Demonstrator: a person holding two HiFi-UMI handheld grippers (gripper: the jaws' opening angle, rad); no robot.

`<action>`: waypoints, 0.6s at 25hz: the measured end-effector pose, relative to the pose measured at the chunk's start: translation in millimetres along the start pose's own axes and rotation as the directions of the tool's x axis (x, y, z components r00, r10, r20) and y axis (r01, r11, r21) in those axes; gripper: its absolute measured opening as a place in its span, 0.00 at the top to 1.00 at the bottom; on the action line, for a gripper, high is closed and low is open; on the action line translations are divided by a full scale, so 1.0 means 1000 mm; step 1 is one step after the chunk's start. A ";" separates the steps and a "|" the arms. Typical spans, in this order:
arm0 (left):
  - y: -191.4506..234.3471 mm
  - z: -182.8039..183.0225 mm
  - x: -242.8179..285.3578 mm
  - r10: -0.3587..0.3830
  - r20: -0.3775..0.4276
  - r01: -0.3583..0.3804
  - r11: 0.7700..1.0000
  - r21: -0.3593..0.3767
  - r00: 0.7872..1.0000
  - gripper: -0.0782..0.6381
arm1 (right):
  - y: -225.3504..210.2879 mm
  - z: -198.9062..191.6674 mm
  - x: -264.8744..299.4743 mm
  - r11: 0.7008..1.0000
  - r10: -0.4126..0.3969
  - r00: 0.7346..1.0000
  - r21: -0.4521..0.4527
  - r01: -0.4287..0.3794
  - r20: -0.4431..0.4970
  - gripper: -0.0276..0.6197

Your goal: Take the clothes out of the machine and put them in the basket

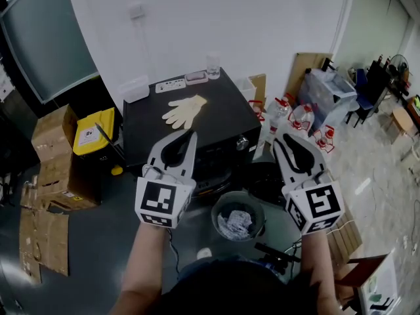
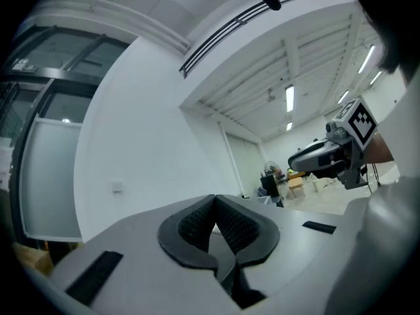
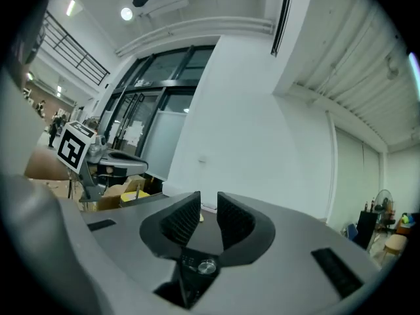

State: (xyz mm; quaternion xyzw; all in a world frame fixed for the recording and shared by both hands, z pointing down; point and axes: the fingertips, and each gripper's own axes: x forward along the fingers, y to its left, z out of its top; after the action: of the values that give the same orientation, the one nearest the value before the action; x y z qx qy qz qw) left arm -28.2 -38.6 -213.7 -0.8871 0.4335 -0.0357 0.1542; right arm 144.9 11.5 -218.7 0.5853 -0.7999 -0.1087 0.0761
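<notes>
Basket (image 1: 217, 208) stands on the floor in front of the machine (image 1: 216, 122), below the two raised grippers and roughly midway between them. Neither hand is clearly the nearer. It holds one crumpled pale cloth (image 1: 235, 223), a bundle with no long axis to line up on.

Left gripper (image 1: 188, 139) is closed, pads meeting at the tips with nothing between them. Right gripper (image 1: 283, 144) has its jaws a small way apart, and its own view shows only empty gap there. Both point level, out over the machine towards the wall, so basket and machine front both lie down and forward from them. My reading is that either hand would have to tip downward before it could reach either one.

The grippers cover part of the machine's front, and I cannot tell whether any clothes remain inside. With cloth already in the basket and both grippers empty, the task looks at or near its end.

Count:
- two grippers
- one machine
- one basket
- one cloth bundle
- one glove (image 1: 184, 110), on the machine's top towards its front left
- one cup (image 1: 213, 65), at the back edge
</notes>
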 end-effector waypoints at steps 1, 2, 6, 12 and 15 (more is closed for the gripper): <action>0.000 0.004 0.000 0.001 0.006 -0.001 1.000 0.014 1.000 0.89 | 0.002 0.006 -0.001 1.000 -0.004 1.000 -0.020 0.004 0.016 0.85; 0.002 0.007 0.000 0.005 0.014 -0.005 1.000 0.017 1.000 0.89 | 0.003 0.011 -0.002 0.999 -0.008 0.999 -0.035 0.010 0.034 0.89; 0.011 0.023 0.001 0.038 0.051 -0.038 0.999 -0.003 0.998 0.89 | 0.008 0.029 -0.004 0.998 -0.011 0.997 -0.059 0.016 0.082 0.95; 0.017 0.034 0.002 0.073 0.094 -0.072 0.997 -0.015 0.993 0.89 | 0.013 0.037 0.000 0.998 -0.005 0.996 -0.062 0.011 0.093 0.95; 0.013 0.035 0.002 0.083 0.101 -0.084 0.996 0.012 0.991 0.89 | 0.013 0.036 -0.001 0.998 -0.016 0.996 -0.066 0.022 0.089 0.95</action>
State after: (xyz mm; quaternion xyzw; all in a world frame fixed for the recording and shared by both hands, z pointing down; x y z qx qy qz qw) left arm -30.1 -38.8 -251.4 -0.8675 0.4617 0.0122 0.1845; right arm 124.3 19.0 -249.8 0.5846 -0.7928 -0.1618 0.0593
